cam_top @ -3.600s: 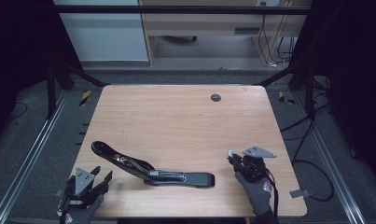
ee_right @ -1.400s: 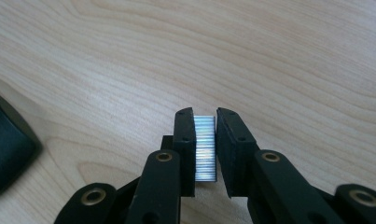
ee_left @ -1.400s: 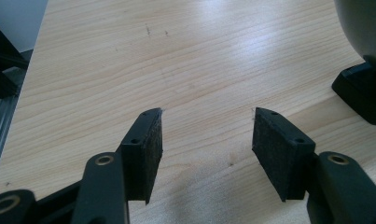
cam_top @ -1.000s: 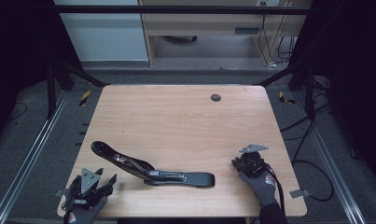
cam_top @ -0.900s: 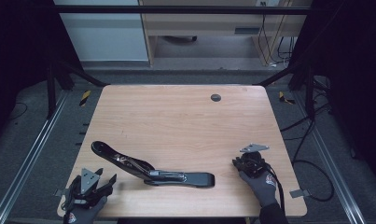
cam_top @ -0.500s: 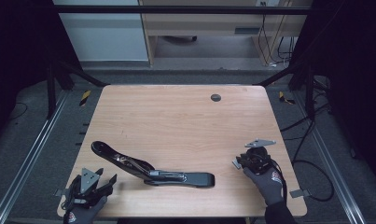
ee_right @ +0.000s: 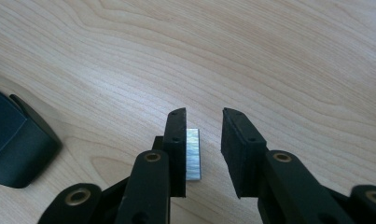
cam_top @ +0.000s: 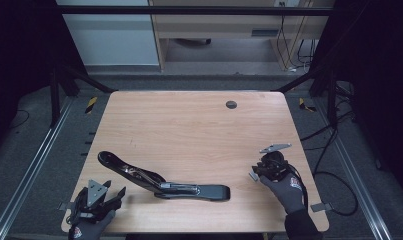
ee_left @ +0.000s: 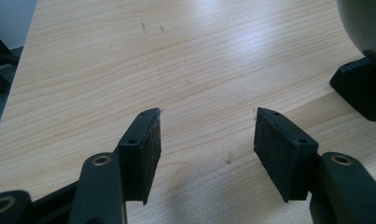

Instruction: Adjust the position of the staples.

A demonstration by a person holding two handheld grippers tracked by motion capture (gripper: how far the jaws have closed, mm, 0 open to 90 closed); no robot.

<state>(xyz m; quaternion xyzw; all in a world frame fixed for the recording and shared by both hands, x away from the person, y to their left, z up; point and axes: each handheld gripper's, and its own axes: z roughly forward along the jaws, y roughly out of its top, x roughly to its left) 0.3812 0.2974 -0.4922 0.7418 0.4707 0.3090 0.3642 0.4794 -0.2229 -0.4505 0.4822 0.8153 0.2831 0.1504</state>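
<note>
A black stapler (cam_top: 164, 182) lies swung open near the table's front edge; its ends also show in the left gripper view (ee_left: 363, 88) and the right gripper view (ee_right: 13, 140). Right of it, my right gripper (cam_top: 256, 172) points down at the wood. Its jaws (ee_right: 203, 112) have just been opening. A short silver strip of staples (ee_right: 192, 154) sits between them, against the left pad, with a gap to the right pad. I cannot tell whether the strip rests on the table. My left gripper (cam_top: 115, 189) sits at the front left corner, open (ee_left: 206, 114) and holding nothing.
The light wooden table (cam_top: 189, 125) has a small dark round hole (cam_top: 231, 104) near its far edge. Metal rails run along both sides, and cables lie on the floor to the right.
My right gripper has lifted slightly and shifted a little to the right, with its jaws spread wider. The left gripper and the stapler have stayed put.
</note>
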